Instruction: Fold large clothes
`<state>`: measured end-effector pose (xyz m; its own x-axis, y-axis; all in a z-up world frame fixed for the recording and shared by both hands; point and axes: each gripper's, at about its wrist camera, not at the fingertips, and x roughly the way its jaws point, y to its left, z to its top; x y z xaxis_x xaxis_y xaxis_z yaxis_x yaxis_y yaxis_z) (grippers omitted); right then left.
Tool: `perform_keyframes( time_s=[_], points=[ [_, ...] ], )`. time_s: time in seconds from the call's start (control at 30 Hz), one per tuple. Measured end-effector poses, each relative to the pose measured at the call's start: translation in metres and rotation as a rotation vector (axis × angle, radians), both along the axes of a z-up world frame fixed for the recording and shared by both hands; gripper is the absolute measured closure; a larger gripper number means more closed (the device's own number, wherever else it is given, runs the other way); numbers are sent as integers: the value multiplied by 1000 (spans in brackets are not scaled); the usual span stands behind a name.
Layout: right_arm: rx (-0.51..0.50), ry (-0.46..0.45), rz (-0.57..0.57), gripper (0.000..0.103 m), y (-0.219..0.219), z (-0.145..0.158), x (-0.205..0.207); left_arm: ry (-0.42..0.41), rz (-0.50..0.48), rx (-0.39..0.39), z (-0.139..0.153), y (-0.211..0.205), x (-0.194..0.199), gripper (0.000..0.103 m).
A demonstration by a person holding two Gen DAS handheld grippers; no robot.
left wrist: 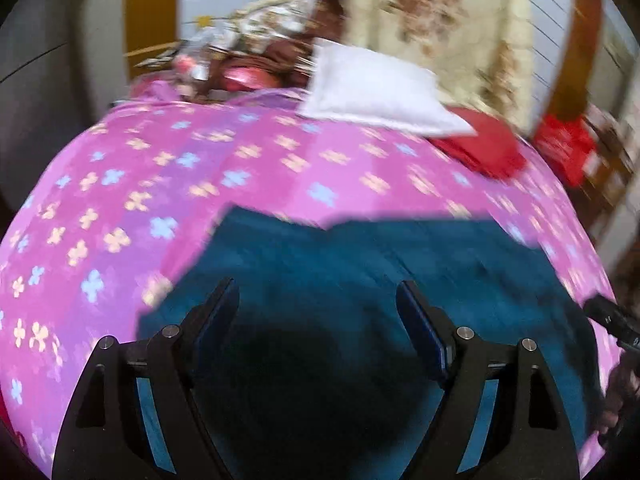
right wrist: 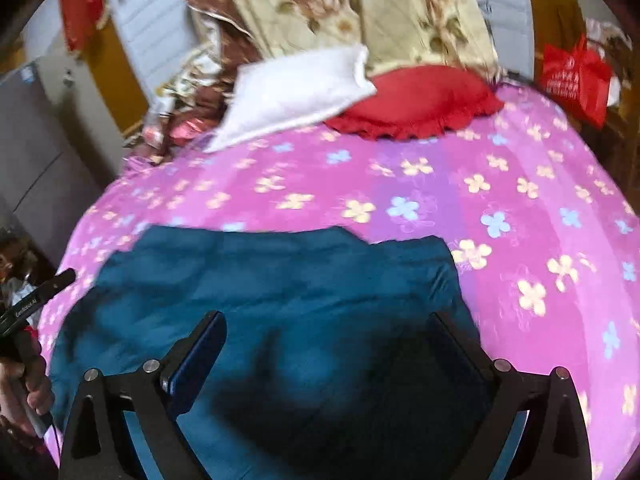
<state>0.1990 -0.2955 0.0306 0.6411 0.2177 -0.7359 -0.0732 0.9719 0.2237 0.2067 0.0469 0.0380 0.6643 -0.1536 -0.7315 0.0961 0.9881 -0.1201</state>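
Both tongs, left tongs (left wrist: 318, 300) and right tongs (right wrist: 332, 334), gape empty above the teal garment (right wrist: 260, 280), which spreads crosswise on the bed (right wrist: 520, 208) directly beneath and ahead, equally near both.

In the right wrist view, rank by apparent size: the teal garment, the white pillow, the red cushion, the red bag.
1. teal garment, though nearest the camera, which inflates it
2. white pillow and red cushion: look alike, no ranking
3. red bag, smallest, also farthest
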Motion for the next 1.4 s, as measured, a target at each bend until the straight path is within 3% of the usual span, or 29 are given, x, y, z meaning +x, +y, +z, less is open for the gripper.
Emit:
perform_keyframes(
  time_s=[0.13,0.2,0.4,0.5,0.63,0.7,0.77,0.9,1.0,1.1,1.17,1.2,1.27,1.4],
  points=[
    [-4,38,125,4,48,-14,-37,75,-15,19,-39,-26,-24,22],
    [-47,68,138,3,61,-36,-51,44,21,34,-53,-34,-32,21],
    [-21,-18,61,1,30,-58,-86,-25,26,74,-66,-59,-40,20],
    [-35,-5,78,1,31,-59,-87,-32,21,71,-68,-57,-39,20],
    [-64,-37,40,4,30,-50,-95,-5,44,48,-65,-49,-44,20],
    [-44,-104,24,5,33,-35,-104,31,73,8,-54,-43,-47,20],
    [-42,-170,32,5,39,-23,-108,0,104,-26,-43,-37,-54,20],
    [-123,-234,-14,5,50,-17,-103,-46,222,87,-33,-17,-50,20],
    [-126,-251,-82,5,44,-12,-97,4,277,60,-36,8,-38,20],
    [-103,-312,-164,5,31,6,-97,-41,295,4,-20,30,-34,20],
    [-79,-330,-208,5,25,13,-96,-110,292,35,-7,33,-34,20],
    [-66,-309,-234,5,20,12,-88,-167,300,87,-1,34,-34,20],
    [-63,-249,-248,5,18,4,-76,-199,294,180,-7,35,-28,20],
    [-61,-100,-228,5,16,-31,-53,-49,243,220,-47,44,-10,20]
  ],
)
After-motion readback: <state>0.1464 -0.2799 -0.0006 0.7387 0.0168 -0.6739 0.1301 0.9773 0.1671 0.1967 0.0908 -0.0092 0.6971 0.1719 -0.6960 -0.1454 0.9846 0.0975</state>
